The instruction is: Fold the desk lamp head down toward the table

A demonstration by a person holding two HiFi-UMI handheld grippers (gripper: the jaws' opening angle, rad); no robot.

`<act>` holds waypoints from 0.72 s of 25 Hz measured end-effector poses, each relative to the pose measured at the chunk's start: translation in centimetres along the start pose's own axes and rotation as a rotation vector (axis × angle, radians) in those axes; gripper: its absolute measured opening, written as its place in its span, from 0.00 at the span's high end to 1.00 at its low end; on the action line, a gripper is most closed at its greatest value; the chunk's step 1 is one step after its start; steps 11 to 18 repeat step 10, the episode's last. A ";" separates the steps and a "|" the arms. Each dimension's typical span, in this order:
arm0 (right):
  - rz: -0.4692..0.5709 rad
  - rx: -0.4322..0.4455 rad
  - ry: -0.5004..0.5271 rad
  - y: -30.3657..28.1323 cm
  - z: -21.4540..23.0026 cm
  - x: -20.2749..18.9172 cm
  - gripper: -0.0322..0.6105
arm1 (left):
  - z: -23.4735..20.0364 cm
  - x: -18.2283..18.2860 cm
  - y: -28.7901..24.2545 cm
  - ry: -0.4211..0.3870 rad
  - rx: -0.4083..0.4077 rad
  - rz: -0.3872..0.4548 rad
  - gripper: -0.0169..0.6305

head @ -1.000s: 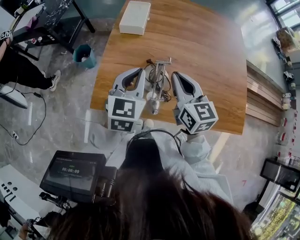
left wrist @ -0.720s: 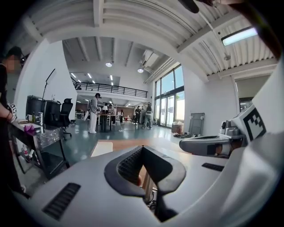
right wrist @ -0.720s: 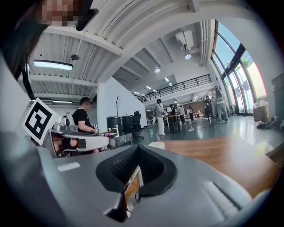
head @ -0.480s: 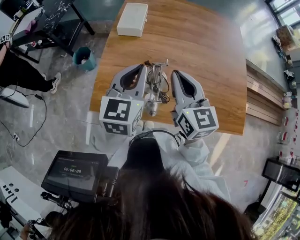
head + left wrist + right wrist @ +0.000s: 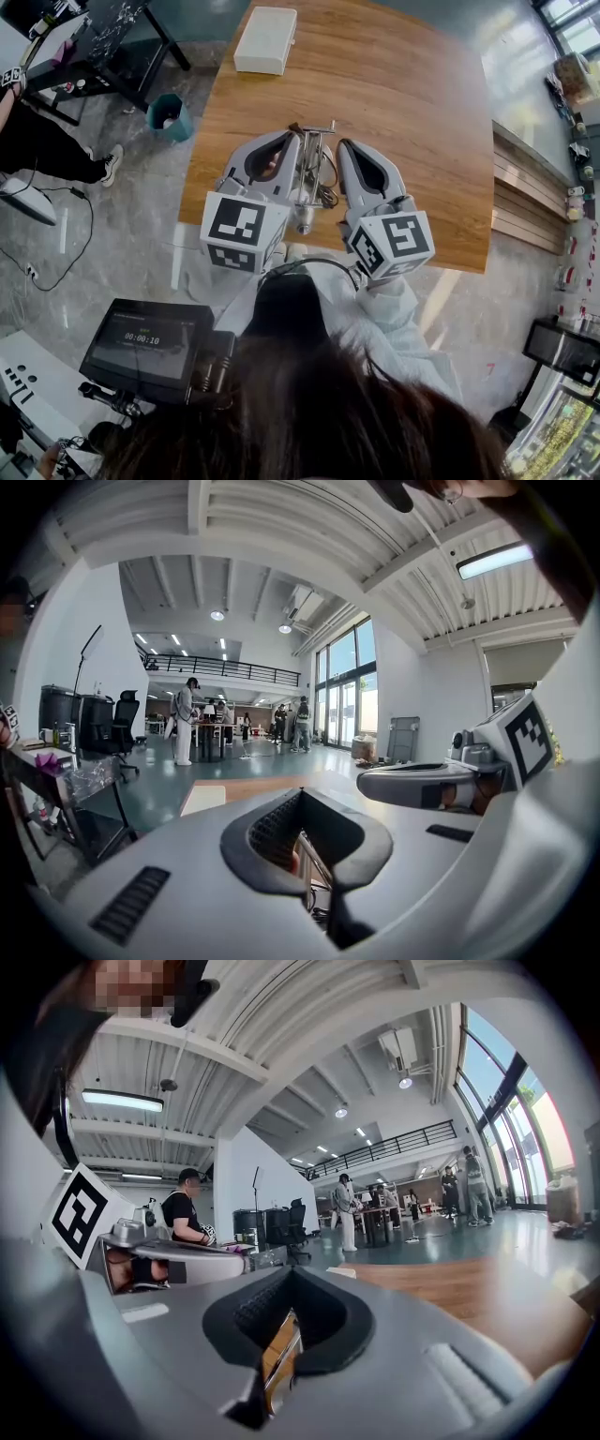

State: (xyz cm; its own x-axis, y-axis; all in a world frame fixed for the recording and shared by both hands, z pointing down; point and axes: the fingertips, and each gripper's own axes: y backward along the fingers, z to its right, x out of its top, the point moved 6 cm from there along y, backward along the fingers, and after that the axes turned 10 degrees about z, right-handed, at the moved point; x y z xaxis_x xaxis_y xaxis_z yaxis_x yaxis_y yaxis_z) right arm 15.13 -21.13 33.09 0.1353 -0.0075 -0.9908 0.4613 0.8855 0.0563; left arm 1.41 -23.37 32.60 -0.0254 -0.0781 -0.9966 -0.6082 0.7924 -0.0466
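Note:
A metal desk lamp [image 5: 310, 174] with thin silver arms and a tangled dark cable stands near the wooden table's [image 5: 403, 103] near edge, its small head [image 5: 304, 223] at the near end. My left gripper [image 5: 292, 141] hangs just left of it and my right gripper [image 5: 341, 146] just right of it. Both are shut with nothing between the jaws, and neither clearly touches the lamp. In the left gripper view the gripper [image 5: 303, 795] is shut, and a lamp rod [image 5: 313, 862] shows below through the finger window. The right gripper view shows the same: shut gripper [image 5: 292, 1275], lamp metal [image 5: 279, 1354] underneath.
A white box [image 5: 266, 38] lies at the table's far left edge. On the floor to the left are a teal bin [image 5: 169, 113], a black desk [image 5: 103, 37] and a person's legs [image 5: 42, 145]. A monitor [image 5: 145, 347] sits close below me.
Both grippers have risen a little beside the lamp, and the left one has turned slightly. The lamp has stayed put.

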 end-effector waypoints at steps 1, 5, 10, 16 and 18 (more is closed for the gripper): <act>-0.001 0.003 -0.003 -0.1 -0.1 0.0 0.95 | 0.0 0.0 0.0 -0.001 -0.004 -0.001 0.97; -0.001 0.009 -0.012 -0.3 -0.2 0.0 0.95 | 0.1 0.0 -0.2 0.004 -0.018 0.001 0.97; -0.001 0.015 -0.017 -0.4 -0.4 0.1 0.95 | 0.2 0.0 0.0 0.018 -0.029 0.001 0.97; -0.001 0.015 -0.017 -0.4 -0.4 0.1 0.95 | 0.2 0.0 0.0 0.018 -0.029 0.001 0.97; -0.001 0.015 -0.017 -0.4 -0.4 0.1 0.95 | 0.2 0.0 0.0 0.018 -0.029 0.001 0.97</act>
